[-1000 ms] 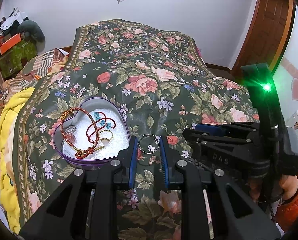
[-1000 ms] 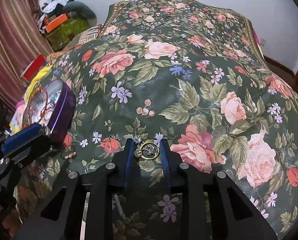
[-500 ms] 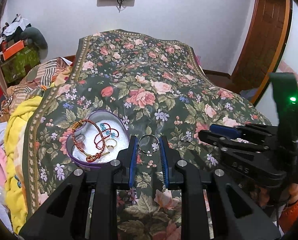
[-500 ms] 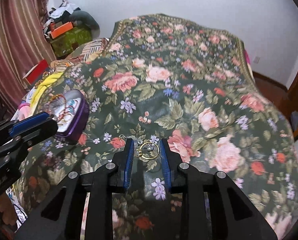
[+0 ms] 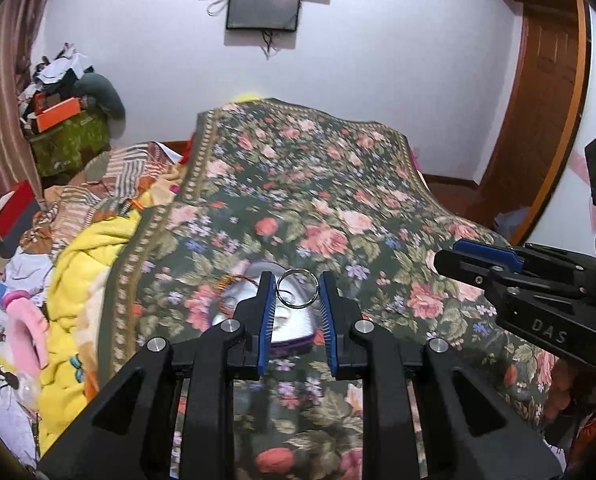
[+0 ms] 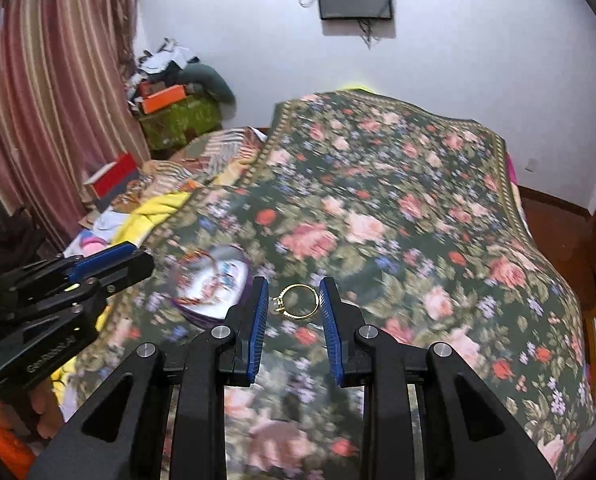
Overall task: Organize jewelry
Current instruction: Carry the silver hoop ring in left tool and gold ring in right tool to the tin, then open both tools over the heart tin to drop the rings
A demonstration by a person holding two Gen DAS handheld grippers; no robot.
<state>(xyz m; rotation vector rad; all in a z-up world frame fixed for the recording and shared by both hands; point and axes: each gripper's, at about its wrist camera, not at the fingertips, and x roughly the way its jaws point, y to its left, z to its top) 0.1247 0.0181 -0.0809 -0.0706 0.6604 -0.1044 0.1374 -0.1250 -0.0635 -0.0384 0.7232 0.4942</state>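
Left gripper (image 5: 296, 289): your pads are narrowed onto a plain silver ring (image 5: 298, 289), held upright by its outer rim near the fingertips. Directly beyond and below those tips sits the purple heart-shaped box (image 5: 294, 345), pale lining showing, with a red cord bracelet (image 5: 234, 280) partly visible inside to the left of the tips.

Right gripper (image 6: 294, 298): your pads pinch a gold ring (image 6: 299, 301) across its width, band lying nearly flat, its small stone setting pressed against the left pad. From this gripper the box (image 6: 214, 284) lies ahead and to the left, well apart; the picture is blurred there, so its contents are not legible.

Assessment of handling: both rings are judged light, rigid and smooth, so they are likely to slip or twist out if grip pressure eases early. The present hold on opposite points of the rim looks sound. The gold ring's setting is the delicate part; avoid loading it further. A release low over the lining should keep a ring from bouncing out onto the floral bedspread (image 5: 337, 200), where small pieces would be hard to find.
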